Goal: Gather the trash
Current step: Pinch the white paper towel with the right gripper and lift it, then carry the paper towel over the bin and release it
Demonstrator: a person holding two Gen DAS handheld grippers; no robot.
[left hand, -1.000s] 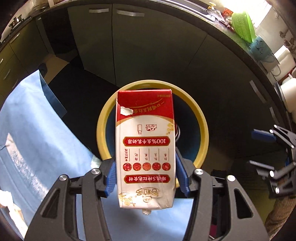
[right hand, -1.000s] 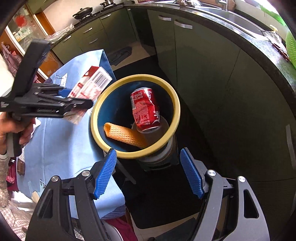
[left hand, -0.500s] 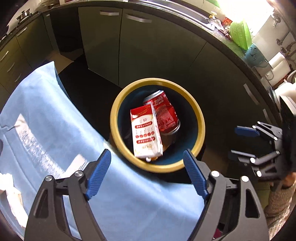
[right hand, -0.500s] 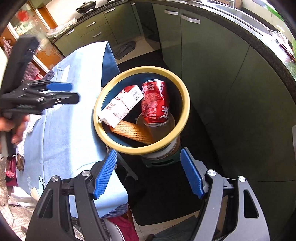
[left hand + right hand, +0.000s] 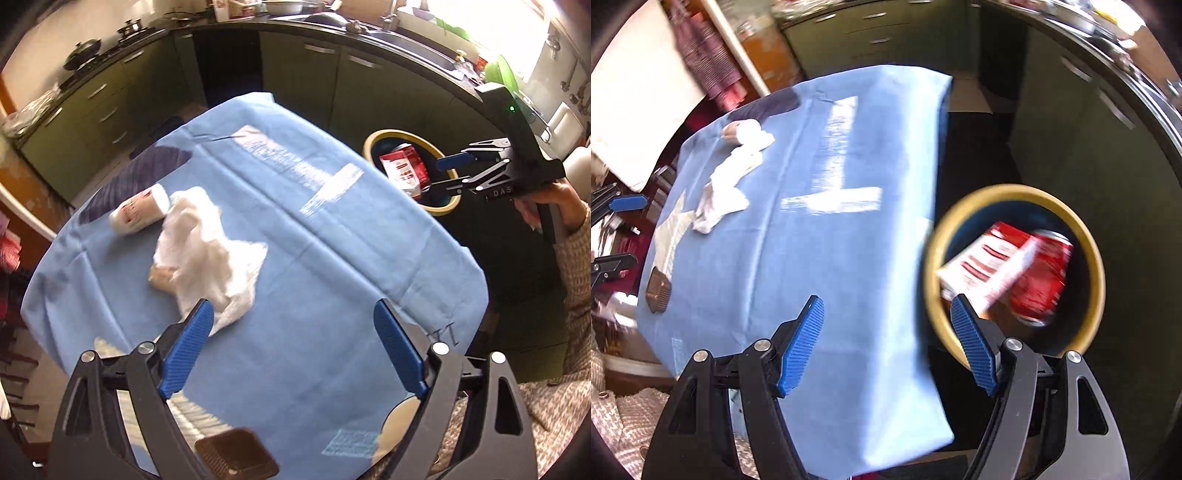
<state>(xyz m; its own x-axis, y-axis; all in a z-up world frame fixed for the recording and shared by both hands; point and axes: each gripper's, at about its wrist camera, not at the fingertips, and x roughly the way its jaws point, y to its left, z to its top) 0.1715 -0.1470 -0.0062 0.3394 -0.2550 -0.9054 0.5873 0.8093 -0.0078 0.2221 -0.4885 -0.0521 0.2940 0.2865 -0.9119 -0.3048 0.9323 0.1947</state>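
Looks about halfway: the yellow-rimmed bin [image 5: 1015, 266] beside the blue-clothed table [image 5: 314, 277] already holds one milk carton [image 5: 979, 266] and one red can [image 5: 1045, 277]. Left on the table, well away from the bin: one crumpled tissue [image 5: 207, 254], one small bottle [image 5: 138, 214], one brown wrapper [image 5: 236, 458]. Left gripper [image 5: 291, 349] is opening with nothing in it, and right gripper [image 5: 886, 345] is apart and empty too.

Home kitchen, green cabinets [image 5: 306, 85], dark countertop [image 5: 406, 44], pans on stove [image 5: 83, 51], sink [image 5: 424, 55]
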